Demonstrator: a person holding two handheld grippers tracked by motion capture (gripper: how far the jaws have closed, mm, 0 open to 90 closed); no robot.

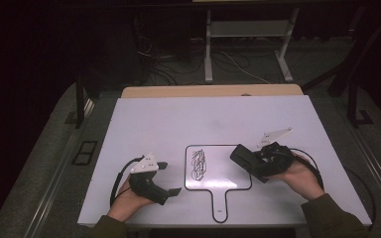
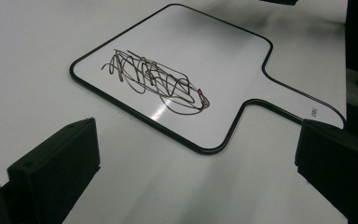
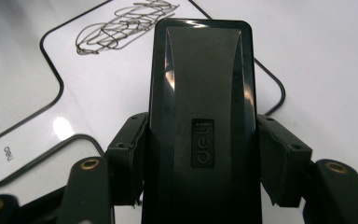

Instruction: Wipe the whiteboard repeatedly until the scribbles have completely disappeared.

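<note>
Right gripper (image 1: 245,161) pinching a black eraser (image 3: 200,116) at its sides, held over the small whiteboard's (image 1: 228,168) 3 o'clock edge. Scribble (image 1: 199,164) sits toward 9 o'clock on the board (untouched). Left gripper (image 1: 171,178) spread, holding nothing, on the table (image 1: 178,119) at the board's 9 o'clock. Risk: board is unpinned; a firm wipe could slide it. A tilted eraser would smear.

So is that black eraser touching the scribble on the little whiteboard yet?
Apart: the high view shows the eraser right of the scribble, bare board between.
</note>
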